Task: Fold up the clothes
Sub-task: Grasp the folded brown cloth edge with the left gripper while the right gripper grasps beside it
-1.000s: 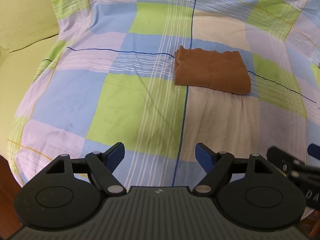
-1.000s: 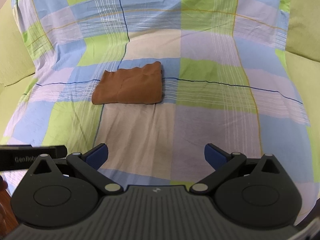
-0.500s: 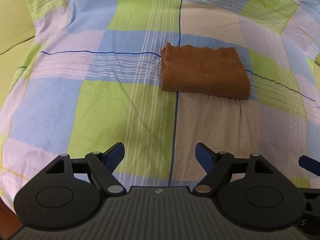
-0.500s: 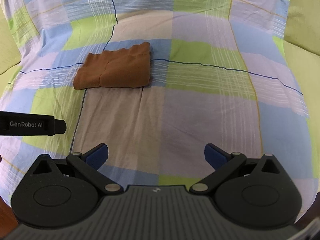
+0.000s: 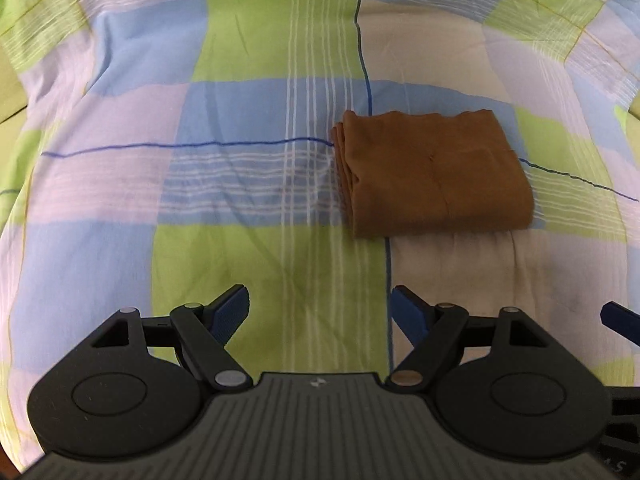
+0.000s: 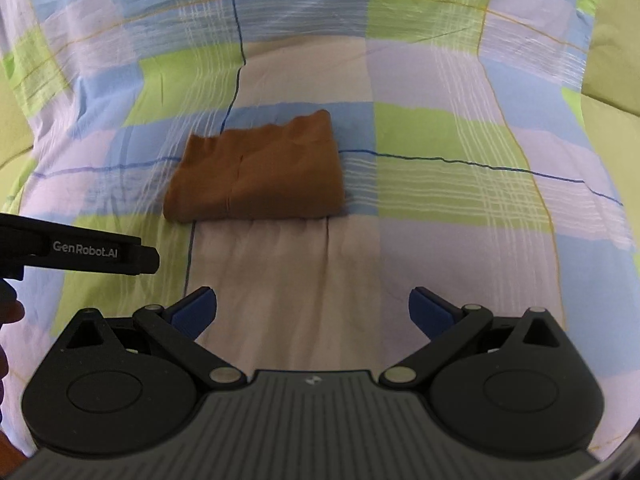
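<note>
L wrist: left gripper [image 5: 318, 308] fingers spread, empty; folded brown cloth [image 5: 434, 176] ahead, right of fingers, flat on checked bedsheet [image 5: 240, 184]. R wrist: right gripper [image 6: 313, 308] fingers spread, empty; cloth ahead-left. Step: approach, prob. another fold; next needs edge pinch.

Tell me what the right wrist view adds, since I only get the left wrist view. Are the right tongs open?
Observer: Yes, the right tongs stand wide open, with only the checked bedsheet between them.
Operator: Do they touch the clothing?
Observer: No, the folded brown garment lies beyond them, clearly apart.
Operator: Anything else in frame?
Observer: A black bar lettered GenRobot.AI juts in from the left edge, short of the garment.
</note>
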Demonstrator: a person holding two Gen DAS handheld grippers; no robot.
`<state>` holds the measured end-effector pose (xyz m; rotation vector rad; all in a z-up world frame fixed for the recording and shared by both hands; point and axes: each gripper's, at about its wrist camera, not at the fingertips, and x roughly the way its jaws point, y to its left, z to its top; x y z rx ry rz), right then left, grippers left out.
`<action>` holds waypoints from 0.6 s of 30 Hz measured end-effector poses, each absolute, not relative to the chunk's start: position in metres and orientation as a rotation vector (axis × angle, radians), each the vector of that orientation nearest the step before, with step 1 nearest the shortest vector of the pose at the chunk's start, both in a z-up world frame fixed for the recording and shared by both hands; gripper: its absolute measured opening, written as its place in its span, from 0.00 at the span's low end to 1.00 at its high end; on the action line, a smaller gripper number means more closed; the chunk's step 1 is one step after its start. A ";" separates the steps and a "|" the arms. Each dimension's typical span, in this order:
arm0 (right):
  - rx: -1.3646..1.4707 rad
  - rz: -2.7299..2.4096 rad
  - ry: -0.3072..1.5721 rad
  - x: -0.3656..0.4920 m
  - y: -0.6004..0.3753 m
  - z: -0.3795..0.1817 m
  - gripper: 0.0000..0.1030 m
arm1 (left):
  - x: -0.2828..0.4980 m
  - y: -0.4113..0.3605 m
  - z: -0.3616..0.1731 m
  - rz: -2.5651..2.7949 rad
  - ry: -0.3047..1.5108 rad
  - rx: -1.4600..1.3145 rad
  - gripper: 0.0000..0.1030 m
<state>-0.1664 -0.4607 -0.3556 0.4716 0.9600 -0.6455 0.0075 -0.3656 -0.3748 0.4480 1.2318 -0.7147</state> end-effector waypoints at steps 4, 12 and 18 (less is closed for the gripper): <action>0.376 -0.611 0.939 -0.165 -0.454 -0.359 0.98 | 0.022 -0.361 -0.382 -0.730 1.276 0.428 0.77; -0.303 -0.291 0.857 -0.137 -0.414 -0.376 0.69 | 0.064 -0.330 -0.399 -0.722 1.501 0.135 0.78; -0.601 -0.106 0.807 -0.106 -0.404 -0.406 0.46 | 0.080 -0.331 -0.409 -0.708 1.606 -0.056 0.79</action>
